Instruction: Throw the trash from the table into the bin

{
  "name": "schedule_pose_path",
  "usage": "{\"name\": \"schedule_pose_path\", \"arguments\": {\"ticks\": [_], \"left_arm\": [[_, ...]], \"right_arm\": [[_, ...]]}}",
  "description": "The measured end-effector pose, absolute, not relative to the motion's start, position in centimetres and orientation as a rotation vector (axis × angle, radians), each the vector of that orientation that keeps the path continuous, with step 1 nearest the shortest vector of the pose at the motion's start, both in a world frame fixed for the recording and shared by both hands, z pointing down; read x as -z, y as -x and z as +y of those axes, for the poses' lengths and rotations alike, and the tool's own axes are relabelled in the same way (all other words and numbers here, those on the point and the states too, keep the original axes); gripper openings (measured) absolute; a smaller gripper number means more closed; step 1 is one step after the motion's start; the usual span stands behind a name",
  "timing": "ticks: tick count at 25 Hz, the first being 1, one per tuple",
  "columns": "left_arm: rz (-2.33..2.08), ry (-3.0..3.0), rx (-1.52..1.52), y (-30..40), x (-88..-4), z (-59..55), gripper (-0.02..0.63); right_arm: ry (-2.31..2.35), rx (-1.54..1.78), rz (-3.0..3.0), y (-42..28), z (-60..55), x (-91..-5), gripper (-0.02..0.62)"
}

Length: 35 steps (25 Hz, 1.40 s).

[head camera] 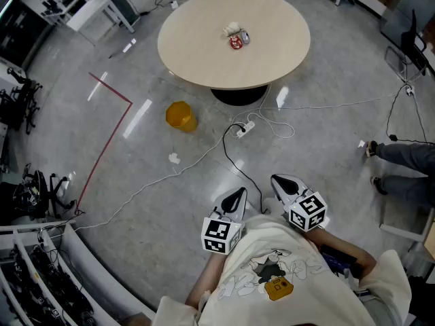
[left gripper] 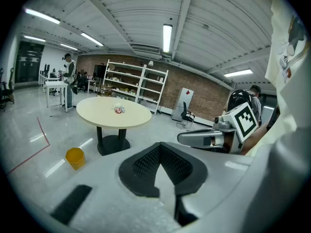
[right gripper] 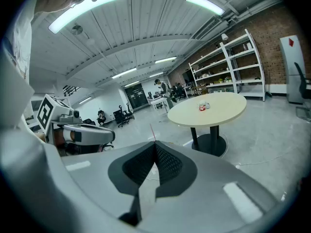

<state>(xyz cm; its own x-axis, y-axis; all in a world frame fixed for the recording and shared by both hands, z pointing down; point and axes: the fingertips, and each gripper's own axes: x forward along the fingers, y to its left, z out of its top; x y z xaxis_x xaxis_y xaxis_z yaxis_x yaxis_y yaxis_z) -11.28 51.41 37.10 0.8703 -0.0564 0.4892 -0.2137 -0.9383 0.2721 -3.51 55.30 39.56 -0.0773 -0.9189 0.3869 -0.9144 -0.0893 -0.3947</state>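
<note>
1. Two grey hand-held grippers with black ribbed jaw pads are hanging near the person's white printed shirt [head camera: 285, 277], the left gripper [head camera: 239, 193] and the right gripper [head camera: 277, 179] side by side, both tilting down a bit toward the far side of the room.
2. Left gripper [left gripper: 163, 164] is keeping its jaws pressed together, with nothing between them.
3. Right gripper [right gripper: 154, 166] is doing the same, jaws fully closed and empty.
4. The small pile of trash [head camera: 236, 38], something white and crumpled plus a red-and-white bit, is sitting near the middle of the round beige table [head camera: 204, 60], well apart from both grippers.
5. The yellow plastic bin [head camera: 181, 116] is standing on the grey floor, just near and left of the table's black base.
6. A white cable with a power strip [head camera: 245, 128] is snaking across the floor between the table and the grippers, and a small white scrap [head camera: 174, 158] is lying near the bin.
</note>
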Motion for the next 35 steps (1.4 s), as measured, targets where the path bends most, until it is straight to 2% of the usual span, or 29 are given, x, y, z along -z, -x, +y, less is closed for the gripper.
{"name": "schedule_pose_path", "arguments": {"ticks": [13, 23, 29, 35], "left_arm": [[-0.209, -2.656, -0.650, 13.2, -37.5, 48.0, 0.006], [-0.237, -2.607, -0.668, 10.3, -36.9, 42.9, 0.006], [-0.314, -2.568, -0.731, 1.3, -39.0, 35.7, 0.006], [-0.313, -2.573, -0.707, -10.5, -36.2, 29.8, 0.006]], "right_arm": [[2.112, 0.972, 2.121, 5.6, 52.9, -40.5, 0.003], [2.057, 1.073, 2.111, 2.1, 47.8, -40.0, 0.008], [1.972, 1.047, 2.140, -7.7, 39.2, -41.8, 0.008], [1.859, 0.947, 2.199, -17.5, 30.6, -39.5, 0.008]]}}
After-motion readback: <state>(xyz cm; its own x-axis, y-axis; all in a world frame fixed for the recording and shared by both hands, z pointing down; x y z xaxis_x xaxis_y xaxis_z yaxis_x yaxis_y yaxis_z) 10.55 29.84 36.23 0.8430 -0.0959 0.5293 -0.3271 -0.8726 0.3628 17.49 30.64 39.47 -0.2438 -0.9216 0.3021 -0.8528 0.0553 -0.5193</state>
